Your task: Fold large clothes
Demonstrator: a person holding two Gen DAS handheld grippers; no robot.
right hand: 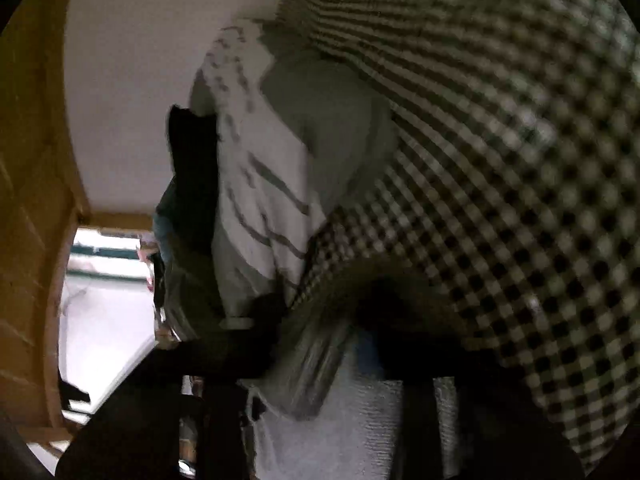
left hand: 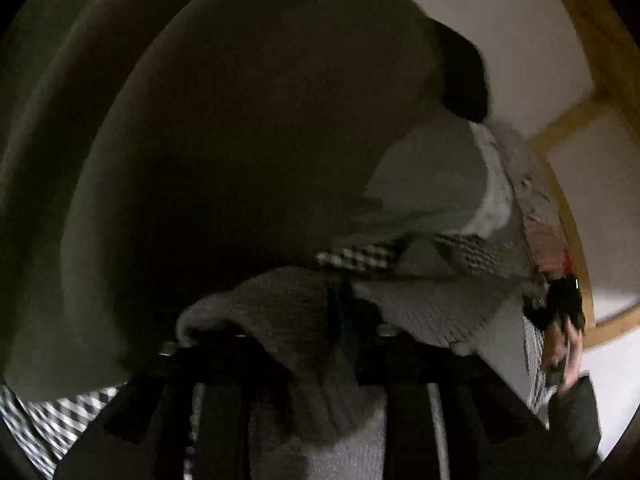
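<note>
A large grey knit garment (left hand: 288,304) bunches between the black fingers of my left gripper (left hand: 332,344), which is shut on it. A broad dark grey fabric (left hand: 240,140) hangs over most of the left wrist view. In the right wrist view my right gripper (right hand: 332,344) is shut on a bunched fold of cloth (right hand: 316,364), and a black-and-white checked fabric (right hand: 500,200) drapes over it at the right. A white cloth with grey stripes (right hand: 260,200) lies to the left of the checked fabric. The right gripper (left hand: 560,312) also shows in the left wrist view, too blurred to read.
A white wall (left hand: 500,20) and a wooden frame (left hand: 580,200) are at the right of the left wrist view. A wooden frame (right hand: 36,200), white wall (right hand: 140,60) and a bright white surface (right hand: 104,320) are at the left of the right wrist view. Both views are blurred.
</note>
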